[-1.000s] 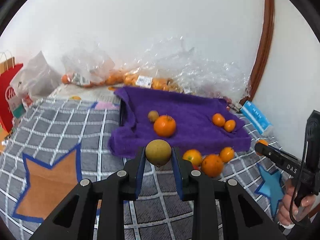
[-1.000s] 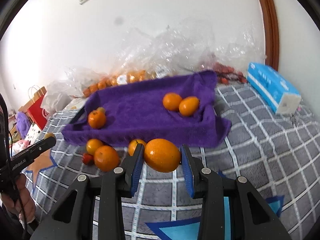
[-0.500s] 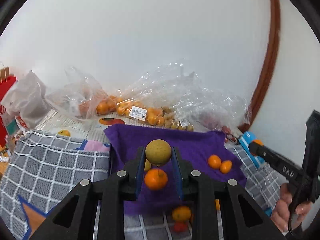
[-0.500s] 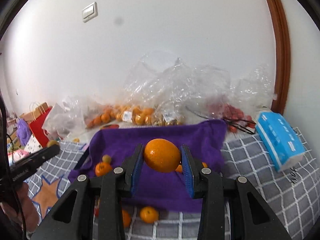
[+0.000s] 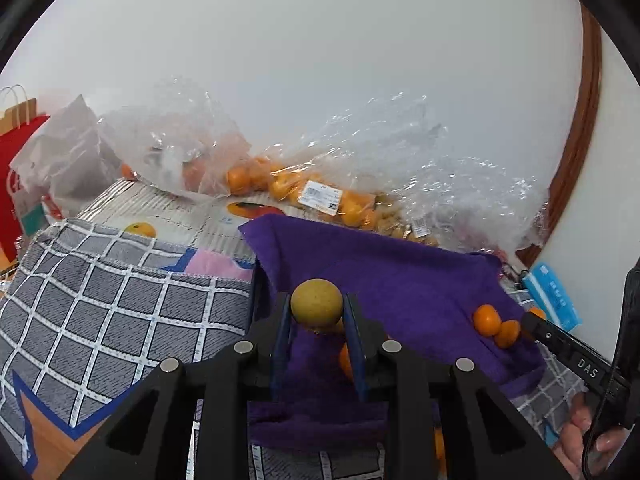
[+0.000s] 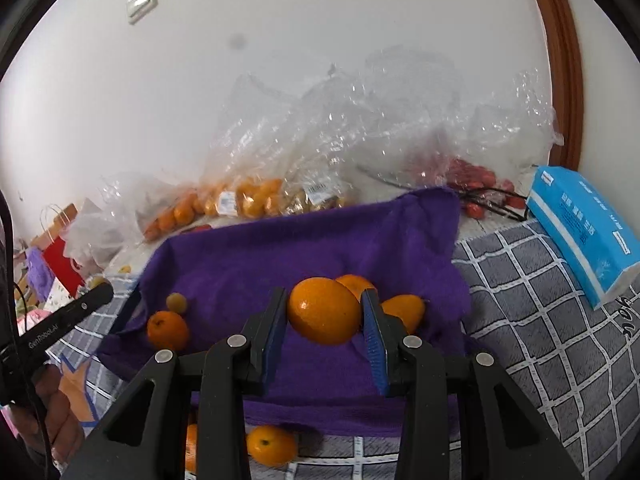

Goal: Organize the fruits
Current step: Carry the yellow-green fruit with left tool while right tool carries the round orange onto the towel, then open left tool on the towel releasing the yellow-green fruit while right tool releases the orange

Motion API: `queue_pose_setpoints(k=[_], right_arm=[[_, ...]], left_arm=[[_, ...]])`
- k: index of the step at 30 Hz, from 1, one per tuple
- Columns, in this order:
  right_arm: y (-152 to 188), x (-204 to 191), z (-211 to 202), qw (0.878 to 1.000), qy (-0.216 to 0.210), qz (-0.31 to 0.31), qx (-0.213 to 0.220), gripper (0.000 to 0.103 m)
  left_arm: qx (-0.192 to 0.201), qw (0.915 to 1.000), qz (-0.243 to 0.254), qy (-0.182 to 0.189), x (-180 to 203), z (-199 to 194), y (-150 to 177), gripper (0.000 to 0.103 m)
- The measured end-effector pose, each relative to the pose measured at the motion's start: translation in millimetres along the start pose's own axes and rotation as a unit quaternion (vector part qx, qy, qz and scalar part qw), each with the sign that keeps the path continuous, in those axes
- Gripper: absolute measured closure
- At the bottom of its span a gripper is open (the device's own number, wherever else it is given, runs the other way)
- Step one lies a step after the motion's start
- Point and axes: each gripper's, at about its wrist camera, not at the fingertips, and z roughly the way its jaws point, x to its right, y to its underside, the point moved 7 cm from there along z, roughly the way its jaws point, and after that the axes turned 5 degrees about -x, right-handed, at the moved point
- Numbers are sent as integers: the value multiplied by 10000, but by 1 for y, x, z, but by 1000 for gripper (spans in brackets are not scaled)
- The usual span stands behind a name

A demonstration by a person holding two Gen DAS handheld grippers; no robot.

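Note:
My left gripper point(image 5: 317, 312) is shut on a round yellow-brown fruit point(image 5: 317, 302), held above the left part of the purple towel point(image 5: 392, 272). An orange point(image 5: 345, 360) peeks out behind its right finger. Over the towel's point(image 6: 280, 256) right part, my right gripper point(image 6: 325, 312) is shut on an oval orange point(image 6: 323, 310). Two oranges point(image 6: 402, 310) lie on the towel just behind it. On the towel's left lie an orange point(image 6: 168, 330) and a small yellow-brown fruit point(image 6: 176, 303). A loose orange point(image 6: 271, 445) sits on the checked cloth before the towel.
Clear plastic bags of oranges point(image 5: 280, 184) and red fruit point(image 6: 472, 178) line the wall behind the towel. A blue tissue pack point(image 6: 580, 224) lies at the right on the grey checked cloth point(image 5: 100, 304). A red paper bag point(image 5: 12, 168) stands far left.
Both grippers have moved forward with their fruit, from in front of the towel's near edge to above the towel. The loose oranges on the checked cloth have dropped low in both views.

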Motion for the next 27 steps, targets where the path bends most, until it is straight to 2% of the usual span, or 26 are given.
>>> queue_pose_setpoints(k=[5, 10, 14, 20, 27], right_arm=[[9, -2, 17, 9981, -368, 261, -427, 66], [17, -6, 26, 9987, 107, -83, -490, 66], [21, -6, 32, 9980, 136, -143, -592, 66], [22, 0, 34, 9976, 164, 16, -667, 66], [21, 5, 34, 9975, 207, 144, -664, 66]], left_arm=[[-103, 9999, 44, 65, 4, 4, 5, 78], [-287, 9995, 33, 114, 6, 10, 12, 78], [-368, 9993, 40, 39, 4, 13, 15, 78], [-724, 9970, -122, 239, 1, 24, 20, 78], [-870, 9954, -298, 270, -4, 30, 23, 78]])
